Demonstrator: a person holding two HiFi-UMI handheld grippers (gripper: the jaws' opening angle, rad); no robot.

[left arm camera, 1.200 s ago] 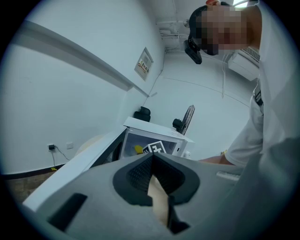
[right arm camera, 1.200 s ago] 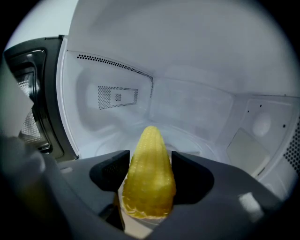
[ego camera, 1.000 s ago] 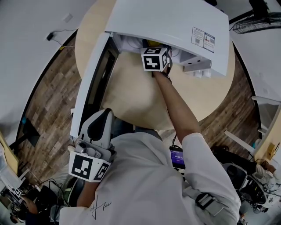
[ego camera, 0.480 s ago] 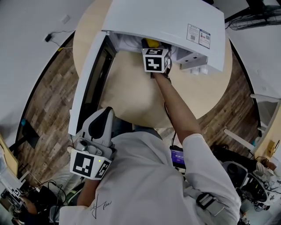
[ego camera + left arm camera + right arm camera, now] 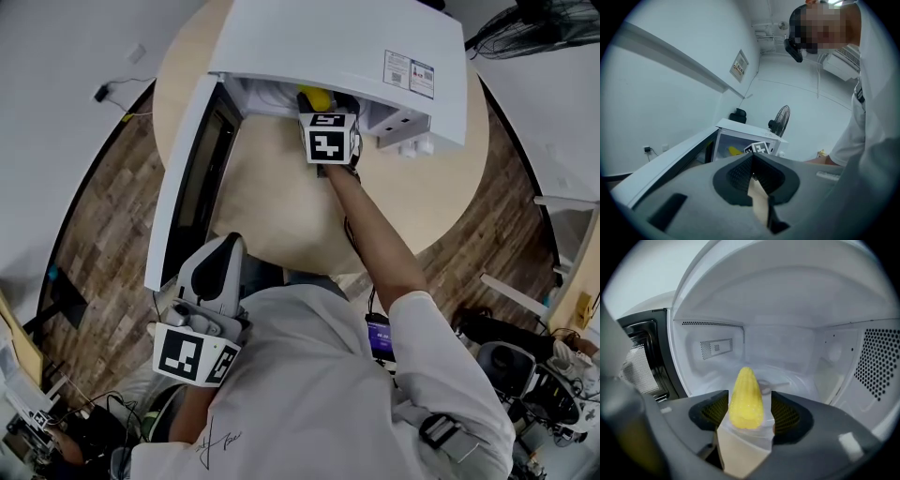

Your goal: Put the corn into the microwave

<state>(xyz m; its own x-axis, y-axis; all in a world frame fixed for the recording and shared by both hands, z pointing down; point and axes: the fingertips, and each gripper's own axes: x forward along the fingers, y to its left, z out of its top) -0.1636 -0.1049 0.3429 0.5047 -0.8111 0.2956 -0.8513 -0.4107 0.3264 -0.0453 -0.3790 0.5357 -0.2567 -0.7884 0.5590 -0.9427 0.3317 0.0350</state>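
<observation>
The yellow corn (image 5: 746,399) lies on the floor of the open white microwave (image 5: 337,47), tip pointing inward. My right gripper (image 5: 746,414) is at the oven's mouth with the cob's near end between its jaws. The jaws have just been closing a little, but a gap still shows beside the cob, so the gripper is open. From the head view the corn (image 5: 315,97) peeks out past the marker cube of the right gripper (image 5: 325,111). My left gripper (image 5: 227,244) hangs low by the person's body, shut and empty, and is also seen in its own view (image 5: 753,162).
The microwave door (image 5: 187,178) swings out to the left over the round wooden table (image 5: 281,206). The turntable hub (image 5: 765,389) sits just behind the corn. A perforated wall (image 5: 876,366) lines the oven's right side. A fan (image 5: 780,119) stands behind the microwave.
More of the corn shows beyond the right gripper's marker cube than a second ago; the gripper has drawn back slightly from the oven. The left gripper has stayed where it was.
</observation>
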